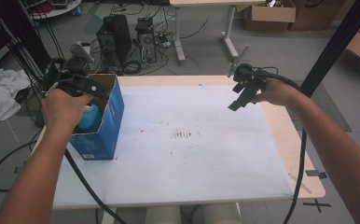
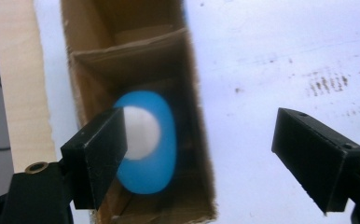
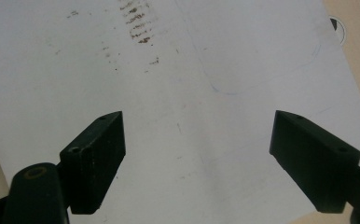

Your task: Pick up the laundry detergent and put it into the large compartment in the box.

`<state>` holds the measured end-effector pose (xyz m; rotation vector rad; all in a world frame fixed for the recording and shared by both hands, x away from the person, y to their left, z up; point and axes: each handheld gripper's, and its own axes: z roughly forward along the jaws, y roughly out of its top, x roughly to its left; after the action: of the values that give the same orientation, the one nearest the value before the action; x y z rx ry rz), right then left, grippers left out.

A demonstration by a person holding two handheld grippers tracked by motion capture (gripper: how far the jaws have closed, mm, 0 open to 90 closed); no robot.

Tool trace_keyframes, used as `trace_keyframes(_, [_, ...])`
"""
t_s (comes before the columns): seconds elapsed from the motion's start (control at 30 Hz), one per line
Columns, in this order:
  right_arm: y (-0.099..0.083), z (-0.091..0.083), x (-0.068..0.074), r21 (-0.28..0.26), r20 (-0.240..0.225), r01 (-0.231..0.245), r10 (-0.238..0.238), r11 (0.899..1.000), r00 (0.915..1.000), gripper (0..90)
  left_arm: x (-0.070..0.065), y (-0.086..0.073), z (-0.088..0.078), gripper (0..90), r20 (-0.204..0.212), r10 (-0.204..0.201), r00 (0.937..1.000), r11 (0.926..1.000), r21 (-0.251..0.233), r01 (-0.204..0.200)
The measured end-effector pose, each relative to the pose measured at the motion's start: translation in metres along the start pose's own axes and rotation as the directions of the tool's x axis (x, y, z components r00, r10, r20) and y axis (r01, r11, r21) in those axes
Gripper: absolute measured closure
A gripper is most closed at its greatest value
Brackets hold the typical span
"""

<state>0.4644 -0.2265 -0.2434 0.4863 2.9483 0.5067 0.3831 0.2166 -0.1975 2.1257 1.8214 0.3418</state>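
Left gripper hangs over the open blue box at the table's 9 o'clock edge, jaws spread wide, gripping nothing. A blue bottle with a white cap sits deep inside the box, under the left jaw. Risk: a jaw catches the cardboard wall going in and tips the box, or the rounded bottle slips from the pads. Right gripper floats at 2 o'clock, wide open, empty; little danger there.
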Motion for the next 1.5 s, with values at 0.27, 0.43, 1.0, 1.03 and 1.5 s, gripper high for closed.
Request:
trace_keyframes(0.27, [0.001, -0.001, 0.001, -0.001, 0.001, 0.001, -0.001, 1.0, 1.0, 18.1, -0.027, 0.008, -0.01, 18.6, 0.025, 0.094, 0.9953, 0.9952, -0.031, -0.093])
trace_keyframes(0.43, [0.001, -0.001, 0.002, 0.005, 0.0, 0.004, -0.004, 1.0, 1.0, 18.1, -0.049, 0.014, -0.012, 18.3, 0.033, 0.186, 0.982, 0.9823, -0.03, -0.185])
trace_keyframes(1.0, [0.0, -0.003, 0.006, 0.01, 0.001, 0.001, -0.001, 1.0, 1.0, 18.0, -0.117, 0.035, -0.006, 18.5, 0.091, 0.428, 0.8992, 0.9038, -0.037, -0.426])
trace_keyframes(1.03, [0.0, -0.003, 0.007, 0.012, 0.0, -0.003, 0.003, 1.0, 1.0, 18.0, -0.119, 0.036, -0.005, 18.4, 0.094, 0.437, 0.8947, 0.8996, -0.038, -0.435])
trace_keyframes(1.5, [0.002, -0.001, 0.008, 0.026, -0.005, -0.011, 0.011, 1.0, 0.9999, 18.0, -0.149, 0.044, 0.004, 18.6, 0.138, 0.576, 0.8059, 0.8164, -0.044, -0.576])
